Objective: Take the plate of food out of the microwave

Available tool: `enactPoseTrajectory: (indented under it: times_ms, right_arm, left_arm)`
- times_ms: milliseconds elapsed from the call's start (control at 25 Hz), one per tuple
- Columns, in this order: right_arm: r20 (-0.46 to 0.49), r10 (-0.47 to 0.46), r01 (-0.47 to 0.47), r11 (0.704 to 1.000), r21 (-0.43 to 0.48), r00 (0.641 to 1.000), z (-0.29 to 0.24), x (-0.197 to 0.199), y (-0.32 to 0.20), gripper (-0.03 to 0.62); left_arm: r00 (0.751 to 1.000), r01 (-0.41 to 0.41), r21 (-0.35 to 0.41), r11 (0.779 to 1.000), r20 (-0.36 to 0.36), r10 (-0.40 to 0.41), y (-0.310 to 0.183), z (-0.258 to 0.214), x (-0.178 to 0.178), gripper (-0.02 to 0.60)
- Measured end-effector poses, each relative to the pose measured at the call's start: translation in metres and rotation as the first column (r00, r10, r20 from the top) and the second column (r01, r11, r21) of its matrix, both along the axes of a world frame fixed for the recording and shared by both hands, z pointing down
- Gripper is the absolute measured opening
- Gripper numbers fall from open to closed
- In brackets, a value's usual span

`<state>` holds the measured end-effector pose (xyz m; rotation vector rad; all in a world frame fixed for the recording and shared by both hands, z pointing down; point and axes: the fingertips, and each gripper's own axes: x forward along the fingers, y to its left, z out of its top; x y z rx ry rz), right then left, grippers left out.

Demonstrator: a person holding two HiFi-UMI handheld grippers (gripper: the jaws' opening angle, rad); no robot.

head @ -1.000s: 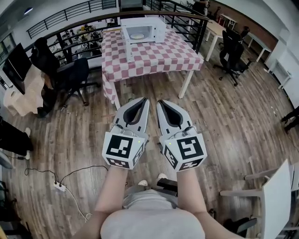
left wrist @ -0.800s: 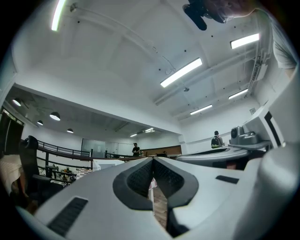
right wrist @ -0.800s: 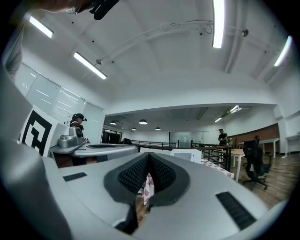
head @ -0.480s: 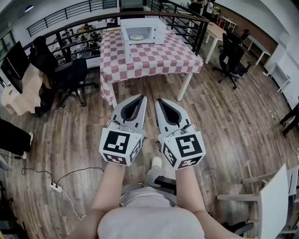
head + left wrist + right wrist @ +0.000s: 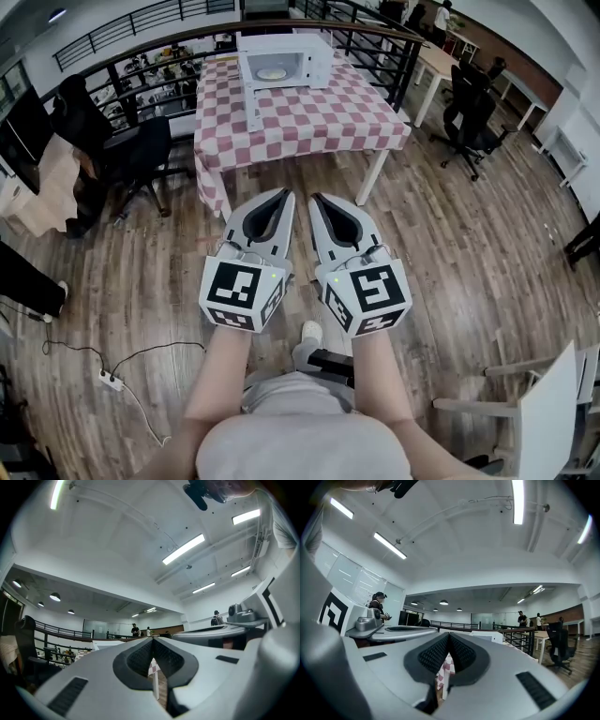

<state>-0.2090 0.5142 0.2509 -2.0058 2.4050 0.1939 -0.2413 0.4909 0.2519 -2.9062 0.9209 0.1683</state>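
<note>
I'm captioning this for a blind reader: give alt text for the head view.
The left claw and right claw, both shut and empty, are held side by side over a wood floor, pointing toward a checkered table bearing an open microwave with a plate inside.

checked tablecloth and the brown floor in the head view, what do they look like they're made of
Red-and-white checked tablecloth: probably woven fabric, possibly soft vinyl. It looks matte and hangs in loose folds at its edges.
Brown plank floor: wood or wood-look laminate. It shows narrow staggered boards with grain streaks and a low sheen.
</note>
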Motion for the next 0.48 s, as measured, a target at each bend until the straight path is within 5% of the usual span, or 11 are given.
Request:
enactPoseTrajectory:
  times_ms: [480]
  right_arm:
    - [0.0, -0.032, 0.032, 0.999, -0.005, 0.999, -0.001, 0.038, -0.07, 0.026]
  left_arm:
    - [1.0, 0.029, -0.006, 1.0, 0.006, -0.029, -0.067, 0.0, 0.038, 0.003]
